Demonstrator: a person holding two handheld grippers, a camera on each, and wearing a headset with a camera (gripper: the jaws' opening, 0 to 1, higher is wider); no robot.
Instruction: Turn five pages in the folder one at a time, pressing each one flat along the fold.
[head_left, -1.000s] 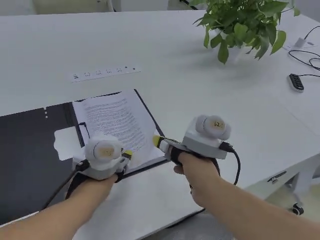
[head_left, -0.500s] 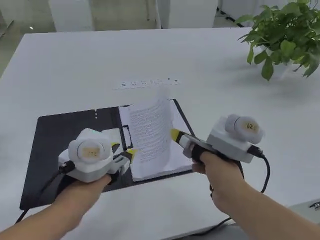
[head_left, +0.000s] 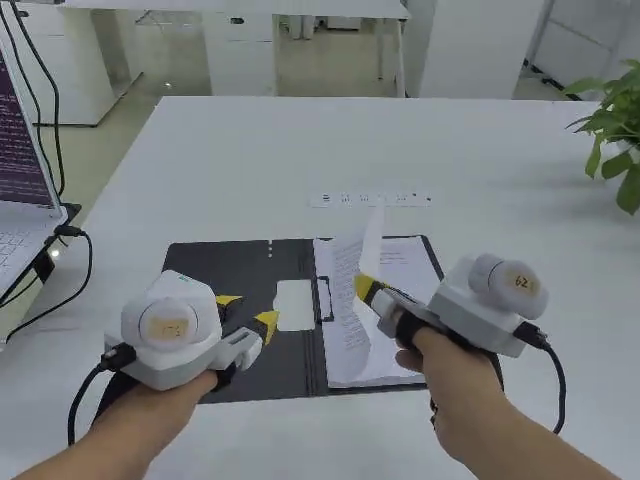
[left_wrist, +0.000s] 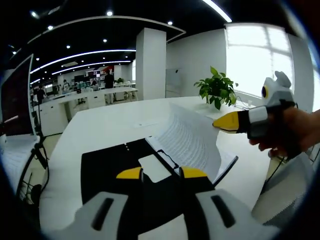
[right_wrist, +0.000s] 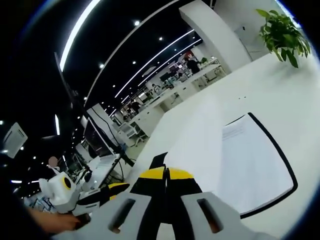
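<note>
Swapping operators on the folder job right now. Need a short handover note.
Left gripper: open, holding nothing, hovering over the black left side of the folder.
Right gripper: shut on the edge of a page, which stands lifted over the spine, mid-turn.
The folder lies open on the white table, with the remaining stack flat on its right side.
Done: no page lies on the left side yet, so this looks like the first.
Left: lay it over, press along the fold, then four more.
</note>
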